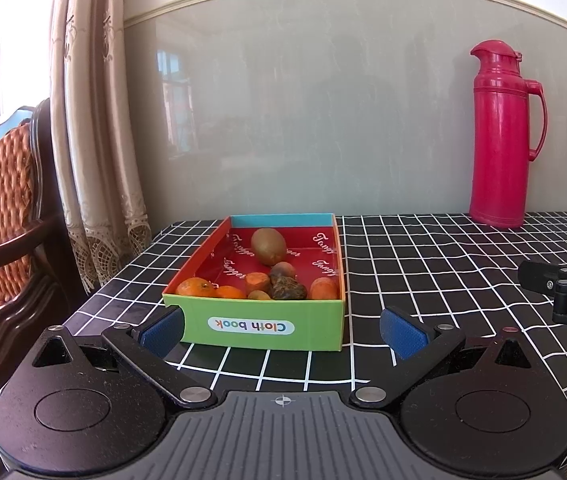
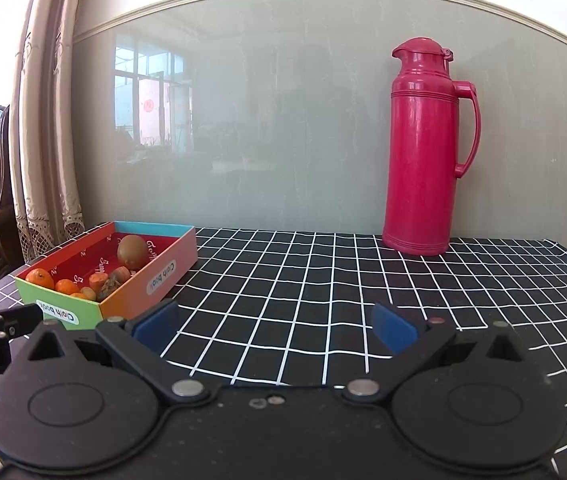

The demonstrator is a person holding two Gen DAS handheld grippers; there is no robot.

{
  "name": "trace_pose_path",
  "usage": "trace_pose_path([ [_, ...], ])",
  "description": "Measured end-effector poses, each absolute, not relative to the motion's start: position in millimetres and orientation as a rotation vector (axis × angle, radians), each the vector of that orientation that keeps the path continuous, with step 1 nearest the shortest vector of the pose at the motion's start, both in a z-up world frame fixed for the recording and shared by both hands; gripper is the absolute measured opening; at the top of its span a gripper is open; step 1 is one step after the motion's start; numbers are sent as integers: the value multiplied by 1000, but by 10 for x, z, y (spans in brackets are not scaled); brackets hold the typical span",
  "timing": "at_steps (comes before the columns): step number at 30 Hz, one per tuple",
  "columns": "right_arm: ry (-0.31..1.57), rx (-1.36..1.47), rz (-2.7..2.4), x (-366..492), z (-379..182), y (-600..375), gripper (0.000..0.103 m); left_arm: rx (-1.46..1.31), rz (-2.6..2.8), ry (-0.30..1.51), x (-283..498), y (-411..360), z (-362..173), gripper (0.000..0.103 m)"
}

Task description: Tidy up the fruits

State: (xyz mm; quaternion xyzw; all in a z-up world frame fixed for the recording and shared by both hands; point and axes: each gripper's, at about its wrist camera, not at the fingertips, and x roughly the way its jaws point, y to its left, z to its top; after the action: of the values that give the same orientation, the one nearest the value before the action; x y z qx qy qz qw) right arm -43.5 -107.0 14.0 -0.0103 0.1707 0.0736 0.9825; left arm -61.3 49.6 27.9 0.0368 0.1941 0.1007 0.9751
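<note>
A colourful cardboard box (image 1: pixel 257 326) with a green front marked "Cloth book" sits on the checked tablecloth, also seen at the left in the right wrist view as the box (image 2: pixel 163 272). Inside lie a brown kiwi (image 1: pixel 268 246), small oranges (image 1: pixel 194 287), carrot pieces (image 1: pixel 323 289) and a dark shrivelled fruit (image 1: pixel 288 290). My left gripper (image 1: pixel 281 330) is open just in front of the box, with nothing between its blue pads. My right gripper (image 2: pixel 273 326) is open over bare cloth, to the right of the box.
A tall red thermos jug (image 2: pixel 423 148) stands at the back right against the grey wall panel. A wooden chair (image 1: pixel 3 216) with an orange cushion and a curtain (image 1: pixel 95 140) are left of the table. The black-and-white checked cloth (image 2: pixel 323 280) covers the table.
</note>
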Motion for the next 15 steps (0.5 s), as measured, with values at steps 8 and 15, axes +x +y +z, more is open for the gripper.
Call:
trace_pose_path([
  [8,343,-23,148,-438,137,-1063,103,70,205,387,-629,502,282,103],
  [15,345,-23,147,-433,138,-1066,103,66,188,371,-651,501,283,103],
])
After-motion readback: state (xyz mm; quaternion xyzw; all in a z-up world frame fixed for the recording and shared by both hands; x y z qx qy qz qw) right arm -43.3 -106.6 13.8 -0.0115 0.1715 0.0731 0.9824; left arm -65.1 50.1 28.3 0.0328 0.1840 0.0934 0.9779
